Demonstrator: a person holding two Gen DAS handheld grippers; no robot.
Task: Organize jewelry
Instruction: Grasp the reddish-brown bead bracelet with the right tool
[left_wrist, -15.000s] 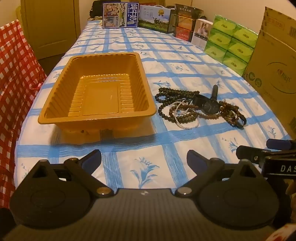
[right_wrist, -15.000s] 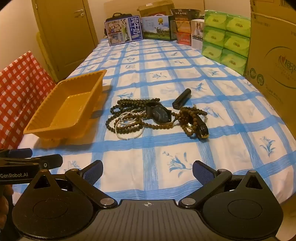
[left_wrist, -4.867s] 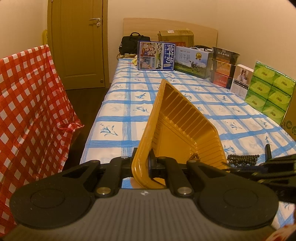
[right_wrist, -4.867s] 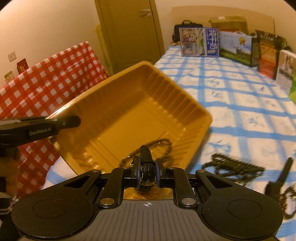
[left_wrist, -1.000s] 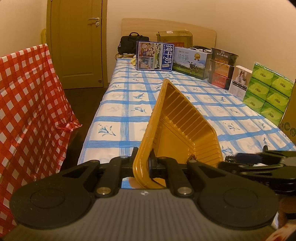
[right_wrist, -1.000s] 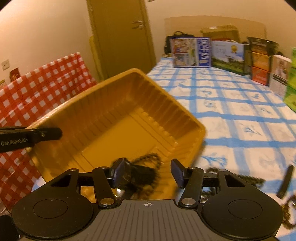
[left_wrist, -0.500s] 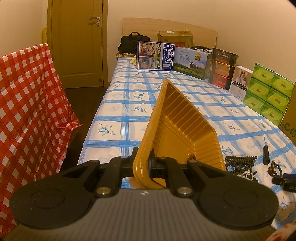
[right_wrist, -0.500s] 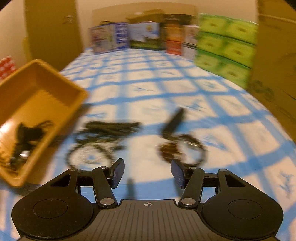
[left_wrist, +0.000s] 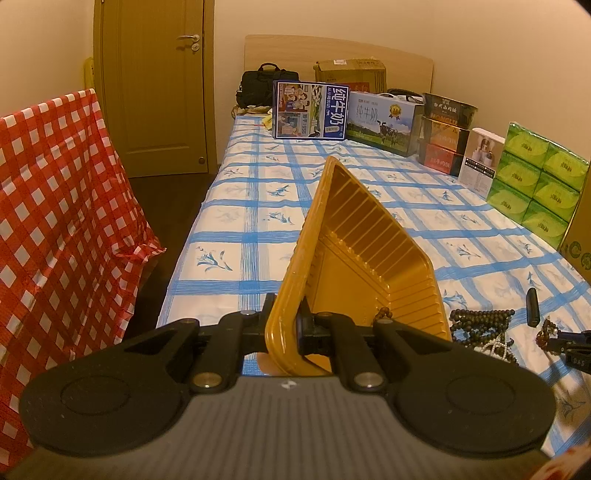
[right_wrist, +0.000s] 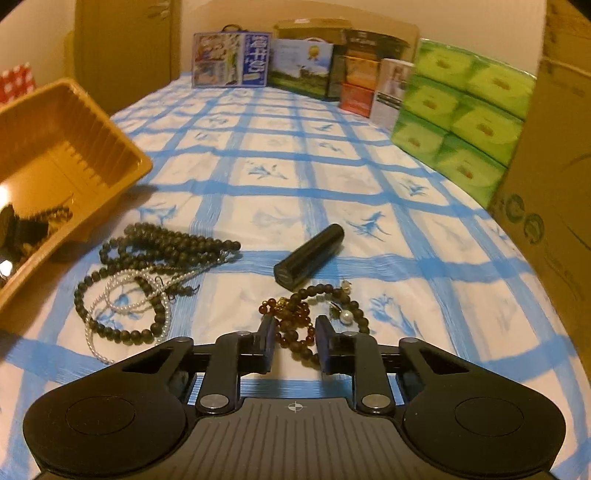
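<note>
Low in the frame's centre, the right gripper (right_wrist: 293, 341) hangs part-open astride the amber bead bracelet (right_wrist: 295, 325), lining up a pinch, while the left gripper (left_wrist: 286, 330) clamps the tilted orange tray (left_wrist: 354, 258) rim, angling it to receive pieces.

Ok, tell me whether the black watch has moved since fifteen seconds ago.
Yes. The black watch left the tablecloth by the dark bead necklace; it now lies leftward, inside the tilted orange tray.

Green tissue packs (right_wrist: 461, 122) and milk cartons (left_wrist: 310, 110) line the blue-checked tablecloth (right_wrist: 280, 177).
</note>
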